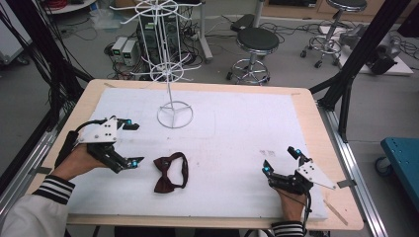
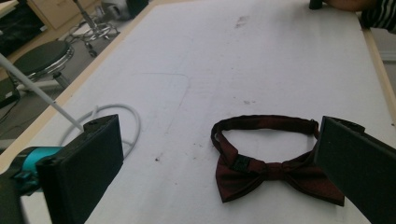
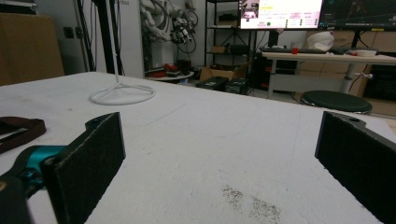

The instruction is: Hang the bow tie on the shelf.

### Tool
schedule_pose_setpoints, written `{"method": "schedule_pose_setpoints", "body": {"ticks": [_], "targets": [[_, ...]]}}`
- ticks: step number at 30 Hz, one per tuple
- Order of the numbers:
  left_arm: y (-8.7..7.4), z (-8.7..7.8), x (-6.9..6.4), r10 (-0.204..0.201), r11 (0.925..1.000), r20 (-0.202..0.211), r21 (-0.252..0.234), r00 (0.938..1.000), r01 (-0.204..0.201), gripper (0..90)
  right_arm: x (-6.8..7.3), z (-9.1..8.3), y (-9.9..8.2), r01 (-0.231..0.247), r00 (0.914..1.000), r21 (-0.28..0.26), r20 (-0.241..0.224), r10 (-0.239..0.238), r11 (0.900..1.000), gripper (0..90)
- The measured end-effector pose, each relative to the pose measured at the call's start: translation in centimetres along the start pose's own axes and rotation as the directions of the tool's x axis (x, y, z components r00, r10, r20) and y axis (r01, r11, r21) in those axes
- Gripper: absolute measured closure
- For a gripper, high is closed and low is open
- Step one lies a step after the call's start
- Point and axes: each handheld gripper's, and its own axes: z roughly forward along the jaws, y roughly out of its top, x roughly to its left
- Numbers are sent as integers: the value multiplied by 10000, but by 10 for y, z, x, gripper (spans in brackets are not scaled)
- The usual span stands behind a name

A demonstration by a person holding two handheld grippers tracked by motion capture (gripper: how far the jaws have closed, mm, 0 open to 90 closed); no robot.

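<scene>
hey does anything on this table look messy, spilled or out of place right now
Mostly tidy. The white mat carries small dark speckled smudges, one patch just ahead of the right tool. The bow tie lies flat, its strap looped, and the wire rack stands upright.

Grey floor, black stools (image 1: 257,40), cables, monitor-topped desk (image 3: 327,57) behind.
</scene>
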Motion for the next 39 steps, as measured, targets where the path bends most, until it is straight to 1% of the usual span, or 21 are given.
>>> {"method": "schedule_pose_setpoints", "body": {"ticks": [2,4,6,9,12,16,18,21,26,28,29,30,32,35,37,39], "targets": [[4,3,0,140,9998,153,165,9998,-142,17,0,0,0,32,10000,-3,13,-32,10000,9],[10,6,0,442,9984,387,345,9983,-455,17,0,0,0,-18,10000,18,2,18,10000,9],[15,9,0,523,9978,568,378,9970,-545,17,0,0,0,-15,10000,17,1,15,10000,9],[20,14,0,695,9954,805,597,9943,-744,17,0,0,0,-20,10000,21,0,20,10000,9],[23,19,0,772,9930,1035,808,9916,-857,17,0,0,0,-17,10000,20,2,17,10000,9],[24,27,-3,996,9877,1364,1064,9856,-1145,17,0,0,0,3,10000,11,9,-3,10000,9],[23,31,-4,980,9866,1495,1150,9839,-1157,17,0,0,0,-2,10000,24,15,2,10000,9],[21,38,-5,1050,9812,1687,1427,9801,-1297,17,0,0,0,5,10000,8,8,-5,10000,9],[18,50,-7,1162,9712,2049,1813,9719,-1543,17,0,0,0,-5,10000,21,11,5,10000,9],[17,55,-8,1224,9660,2223,1971,9673,-1675,17,0,0,0,2,10000,12,21,-2,10000,9],[16,58,-9,1198,9644,2258,2047,9668,-1673,17,0,0,0,3,10000,13,23,-3,10000,9],[15,60,-9,1251,9599,2340,2171,9642,-1772,17,0,0,0,-10,10000,9,28,10,10000,9],[14,64,-10,1262,9554,2449,2308,9613,-1842,18,0,0,0,-13,10000,8,28,13,10000,9],[11,72,-11,1306,9430,2628,2648,9560,-2017,17,0,0,0,-11,10000,-10,27,11,10000,9],[9,77,-12,1295,9371,2724,2806,9534,-2075,17,0,0,0,-20,10000,-7,29,20,10000,9],[8,81,-13,1315,9289,2828,2995,9501,-2177,17,0,0,0,-43,10000,-1,30,43,10000,9]]}}
